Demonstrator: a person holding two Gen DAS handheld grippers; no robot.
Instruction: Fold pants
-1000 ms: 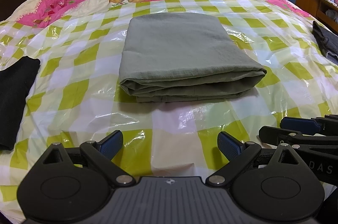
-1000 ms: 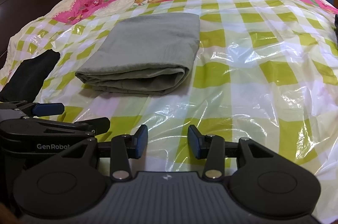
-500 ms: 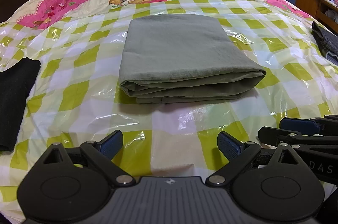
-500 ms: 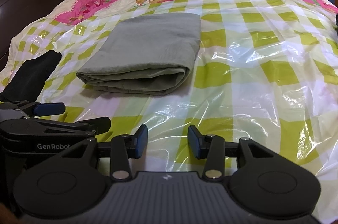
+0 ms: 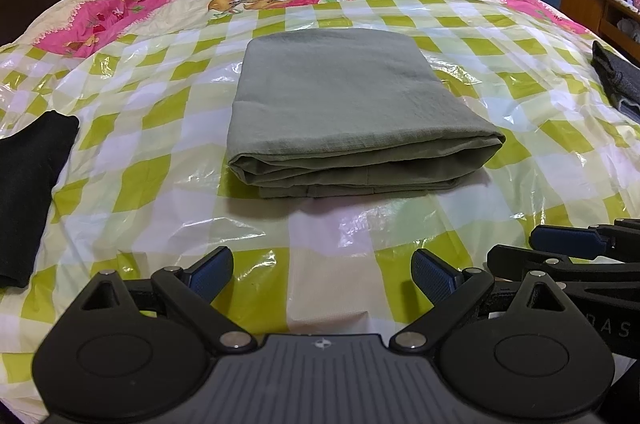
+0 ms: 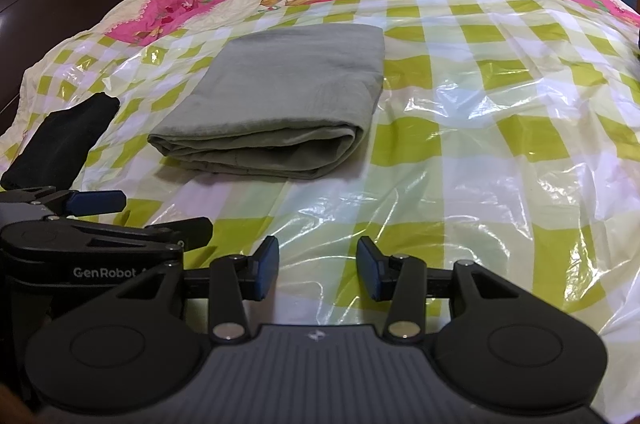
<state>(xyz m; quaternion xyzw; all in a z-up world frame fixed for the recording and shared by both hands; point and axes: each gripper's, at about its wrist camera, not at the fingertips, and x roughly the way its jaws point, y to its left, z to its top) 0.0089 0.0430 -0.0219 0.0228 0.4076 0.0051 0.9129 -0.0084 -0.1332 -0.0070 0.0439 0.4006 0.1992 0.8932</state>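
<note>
The olive-green pants lie folded into a neat rectangle on the bed's checked plastic cover, ahead of both tongs. The left tongs gape wide and hold nothing; the right tongs stand partly open, also holding nothing, side by side.

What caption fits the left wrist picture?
Folded green pants lie on the checked bedspread; the open left gripper waits empty.
</note>
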